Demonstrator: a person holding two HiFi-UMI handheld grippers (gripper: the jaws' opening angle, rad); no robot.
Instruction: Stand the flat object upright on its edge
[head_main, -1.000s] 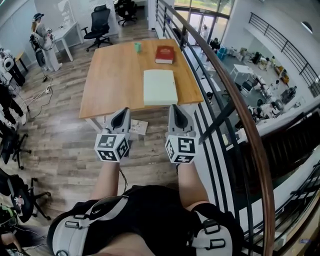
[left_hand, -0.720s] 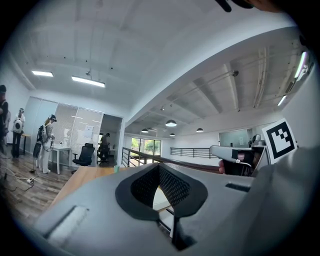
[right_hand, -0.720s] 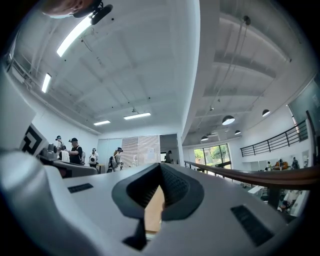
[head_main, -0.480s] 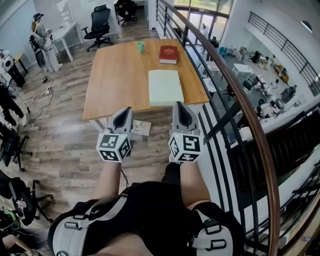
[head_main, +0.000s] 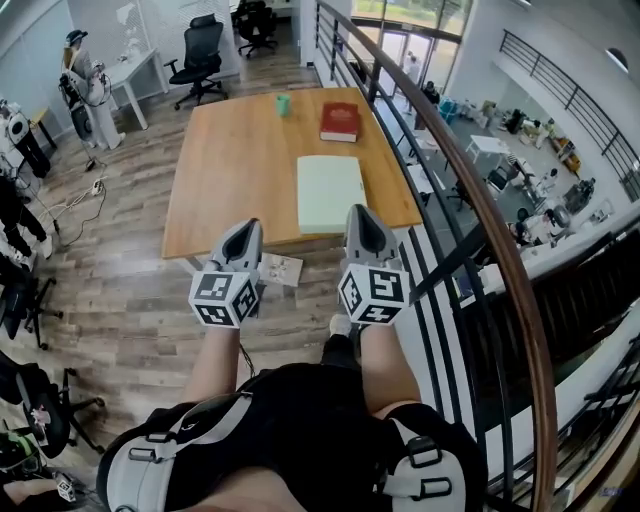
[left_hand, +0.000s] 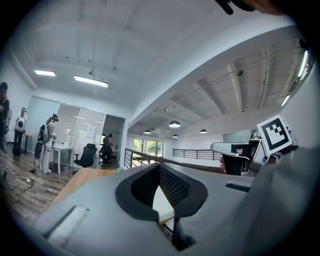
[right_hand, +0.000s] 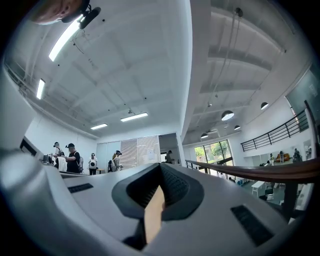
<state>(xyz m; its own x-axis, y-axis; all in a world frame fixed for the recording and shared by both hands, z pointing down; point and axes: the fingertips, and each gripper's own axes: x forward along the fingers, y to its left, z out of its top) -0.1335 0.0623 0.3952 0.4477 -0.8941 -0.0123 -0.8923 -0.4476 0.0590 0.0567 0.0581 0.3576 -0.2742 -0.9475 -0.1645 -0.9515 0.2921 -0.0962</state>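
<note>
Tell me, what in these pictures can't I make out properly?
- Red book: head view, cover print too small to read.
- Small green thing at the far edge of the table: head view, too small to identify.
- Pale green flat object: left gripper view shows only a pale sliver; the body of the left gripper hides the rest.

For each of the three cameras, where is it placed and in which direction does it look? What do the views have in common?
Head view: on the person's head, looking steeply down at the wooden table; forearms, lap, left gripper and right gripper show.
Left gripper view: on the left gripper, looking level along its shut jaws over the table; the right gripper shows at right.
Right gripper view: on the right gripper, looking slightly upward along its shut jaws, mostly at ceiling.
Shared: table and handrail appear in all three.
</note>
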